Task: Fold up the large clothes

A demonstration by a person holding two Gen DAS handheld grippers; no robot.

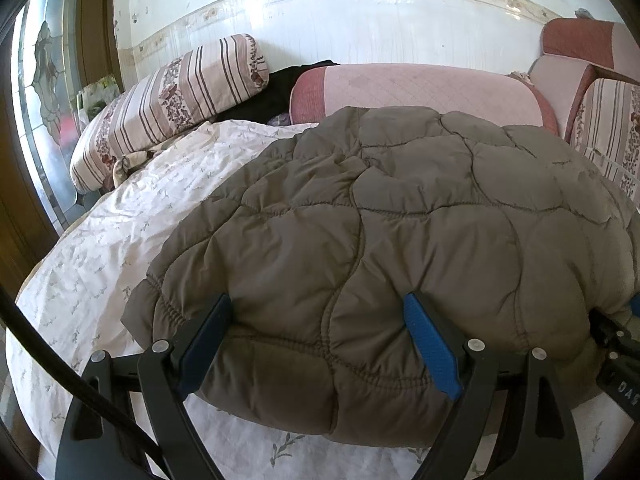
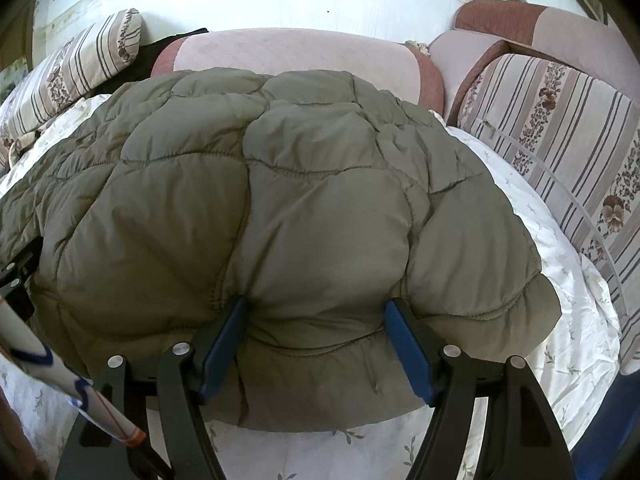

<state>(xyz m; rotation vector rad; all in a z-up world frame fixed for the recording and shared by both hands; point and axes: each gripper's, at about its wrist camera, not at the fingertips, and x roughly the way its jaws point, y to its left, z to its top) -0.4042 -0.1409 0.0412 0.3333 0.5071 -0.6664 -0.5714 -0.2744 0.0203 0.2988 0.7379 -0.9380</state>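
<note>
A large olive-brown quilted puffer jacket [image 1: 400, 220] lies spread on a white floral bedsheet [image 1: 100, 248]; it also fills the right wrist view [image 2: 280, 200]. My left gripper [image 1: 318, 304] stands wide open, its blue-padded fingers [image 1: 432, 348] on either side of the jacket's near left hem. My right gripper [image 2: 314, 308] is also wide open, its fingers [image 2: 408, 352] straddling a bulge of the near right hem. Neither pinches the fabric. The right gripper's edge shows at the far right of the left wrist view [image 1: 618, 344].
Striped floral cushions lie at the left [image 1: 168, 100] and right [image 2: 560, 140]. A pink quilted cushion [image 1: 412, 88] sits behind the jacket against the wall. A dark garment [image 1: 276, 88] lies at the back. A white sleeve [image 2: 60, 380] shows at the lower left.
</note>
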